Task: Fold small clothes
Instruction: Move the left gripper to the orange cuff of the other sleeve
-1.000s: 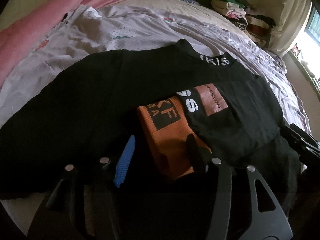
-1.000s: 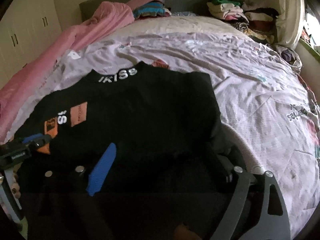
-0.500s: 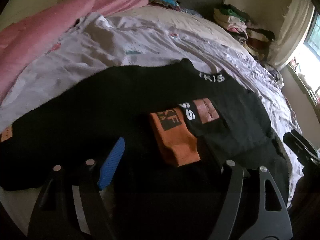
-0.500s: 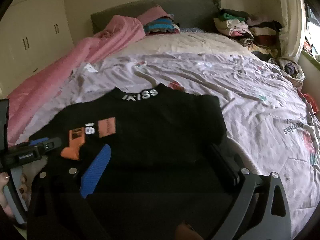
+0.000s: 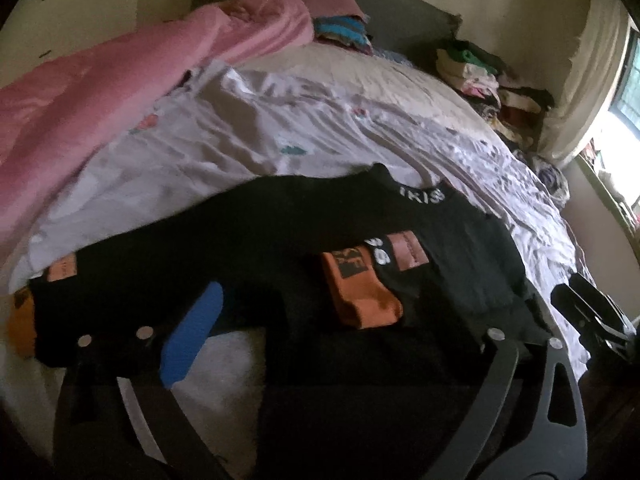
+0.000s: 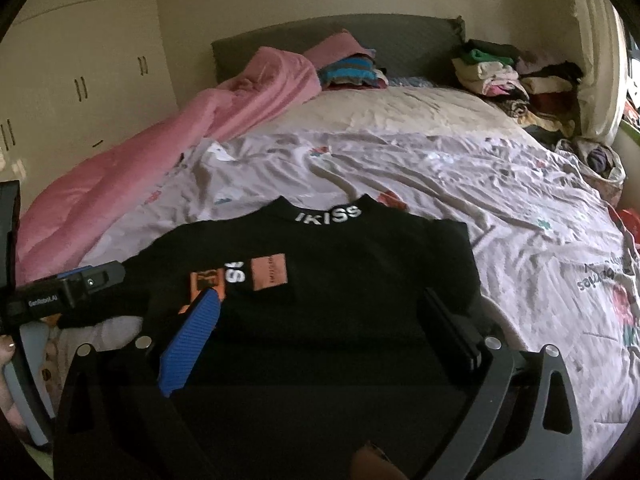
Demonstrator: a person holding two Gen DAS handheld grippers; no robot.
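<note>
My left gripper (image 5: 332,340) is opening wide, nothing between the fingers; a second ago they sat around the orange cuff (image 5: 360,292), so the sleeve is let go and lies folded across the top (image 6: 320,280). Right gripper (image 6: 320,332) spread wide, empty too. Both have backed up off the cloth. That fold looks finished; the other sleeve, lower left in the left view, is not yet folded in. Top lies flat, low centre, on the sheet (image 6: 500,200), collar lettering away from me.
</note>
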